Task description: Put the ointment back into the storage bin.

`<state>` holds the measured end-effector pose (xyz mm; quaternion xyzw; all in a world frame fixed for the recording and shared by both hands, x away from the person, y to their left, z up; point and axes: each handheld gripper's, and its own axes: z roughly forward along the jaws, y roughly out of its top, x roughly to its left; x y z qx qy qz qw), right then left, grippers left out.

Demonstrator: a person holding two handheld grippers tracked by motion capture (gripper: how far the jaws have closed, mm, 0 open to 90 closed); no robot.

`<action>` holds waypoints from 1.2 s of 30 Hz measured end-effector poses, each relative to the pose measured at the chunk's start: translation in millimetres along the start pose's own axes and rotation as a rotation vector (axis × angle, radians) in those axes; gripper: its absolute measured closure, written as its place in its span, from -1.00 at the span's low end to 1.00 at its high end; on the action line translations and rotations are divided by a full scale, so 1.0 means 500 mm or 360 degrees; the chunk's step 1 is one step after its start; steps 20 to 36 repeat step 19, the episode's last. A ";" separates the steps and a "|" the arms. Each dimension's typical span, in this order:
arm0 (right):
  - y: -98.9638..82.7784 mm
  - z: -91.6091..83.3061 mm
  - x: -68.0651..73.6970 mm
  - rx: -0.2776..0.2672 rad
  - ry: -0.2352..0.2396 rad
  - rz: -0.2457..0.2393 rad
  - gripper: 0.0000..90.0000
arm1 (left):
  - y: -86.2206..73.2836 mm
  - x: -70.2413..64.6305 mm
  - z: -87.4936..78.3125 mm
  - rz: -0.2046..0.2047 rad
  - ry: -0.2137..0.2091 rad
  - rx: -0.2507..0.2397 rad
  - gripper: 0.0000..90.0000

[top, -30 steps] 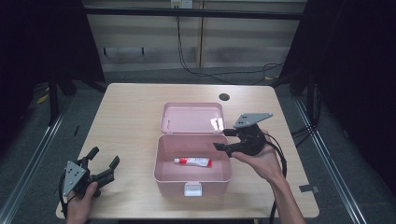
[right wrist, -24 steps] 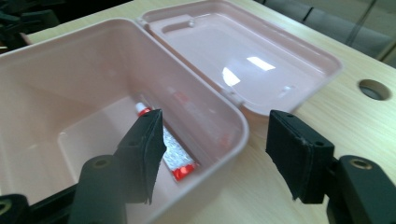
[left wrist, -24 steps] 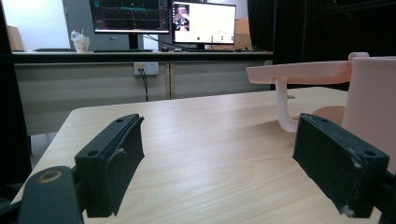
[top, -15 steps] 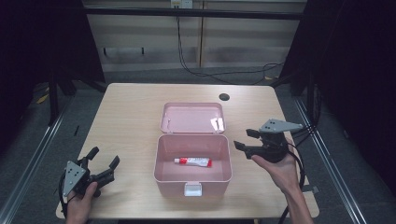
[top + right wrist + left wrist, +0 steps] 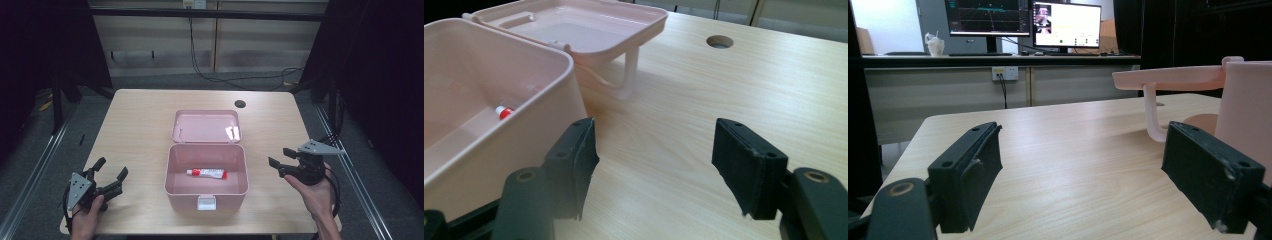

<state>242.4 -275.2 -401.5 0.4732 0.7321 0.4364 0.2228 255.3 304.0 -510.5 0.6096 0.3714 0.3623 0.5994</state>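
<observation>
Pink box [image 5: 499,125] wall – tube [image 5: 504,112] half-hidden

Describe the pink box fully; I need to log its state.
The pink box looks like smooth plastic, with rounded corners and a pale latch on its near wall. It stands open mid-table: the lid is folded back and lies level behind it, propped on its handle. Inside, a white tube with a red cap lies flat on the bottom. No gripper touches it.
</observation>
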 end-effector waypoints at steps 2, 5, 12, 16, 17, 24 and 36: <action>-0.010 0.000 -0.002 -0.0013 -0.0028 0.0018 -0.26 | 0.000 -0.001 0.000 -0.0008 0.0000 0.0000 -0.65; -0.025 -0.003 -0.007 -0.0014 -0.0061 0.0035 -0.28 | 0.000 -0.001 0.000 -0.0010 0.0000 -0.0003 -0.65; -0.081 0.001 -0.018 0.0090 -0.0142 0.0058 -0.29 | 0.000 -0.001 0.000 -0.0011 0.0002 -0.0002 -0.65; -0.103 0.012 -0.023 0.0140 -0.0164 0.0074 -0.33 | 0.000 -0.001 0.000 -0.0007 0.0003 0.0001 -0.65; -0.108 0.015 -0.027 0.0155 -0.0171 0.0078 -0.35 | 0.000 -0.001 0.000 -0.0007 0.0003 -0.0001 -0.65; -0.118 0.022 -0.033 0.0184 -0.0184 0.0088 -0.39 | 0.000 -0.001 0.000 -0.0010 0.0001 -0.0003 -0.65; -0.118 0.022 -0.033 0.0184 -0.0184 0.0088 -0.39 | 0.000 -0.001 0.000 -0.0010 0.0001 -0.0003 -0.65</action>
